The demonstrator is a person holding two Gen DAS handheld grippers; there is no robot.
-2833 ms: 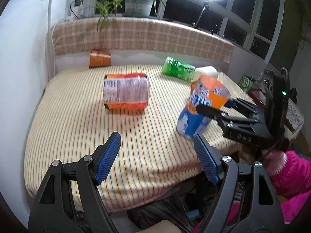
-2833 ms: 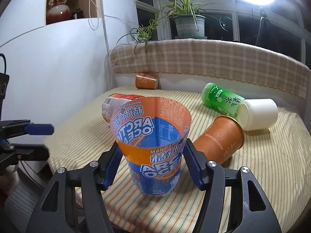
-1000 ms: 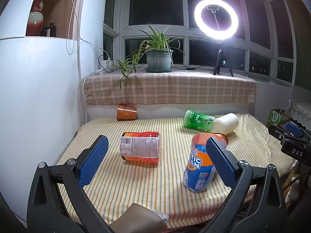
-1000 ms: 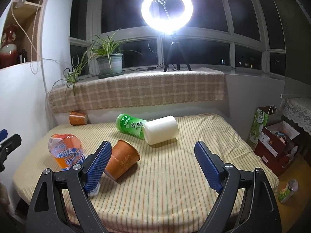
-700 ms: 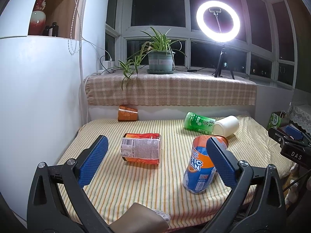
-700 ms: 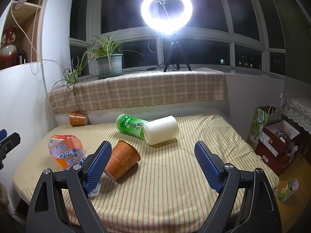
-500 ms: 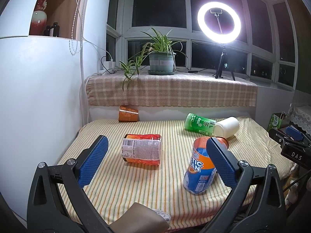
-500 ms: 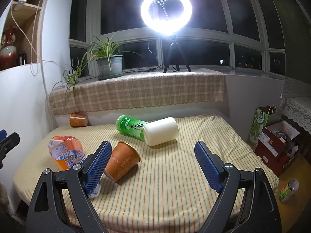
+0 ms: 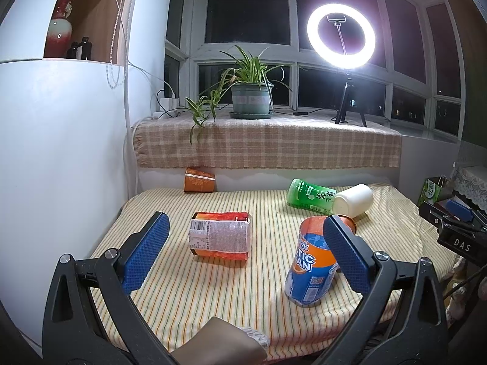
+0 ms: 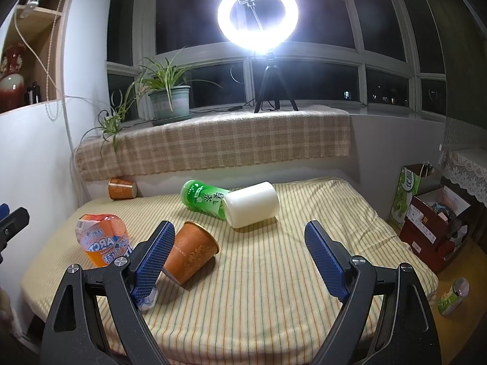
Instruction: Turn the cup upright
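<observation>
The orange and blue Arctic Ocean cup (image 9: 310,264) stands upright, mouth up, near the front right edge of the striped table (image 9: 182,298); it also shows at the left in the right wrist view (image 10: 105,245). My left gripper (image 9: 246,258) is open and empty, held back from the table. My right gripper (image 10: 240,261) is open and empty too; it also shows at the right in the left wrist view (image 9: 450,228). A brown paper cup (image 10: 190,252) lies on its side beside the Arctic Ocean cup.
An orange packet (image 9: 220,237) lies mid-table. A green bottle (image 10: 204,199) and a white cylinder (image 10: 252,203) lie at the back. A small orange cup (image 9: 199,180) lies by the back ledge. Boxes (image 10: 432,213) stand on the floor to the right.
2.8 s ago my right gripper was shut on the Arctic Ocean cup above the table. It has let go and both grippers have drawn back; the cup stands free.
</observation>
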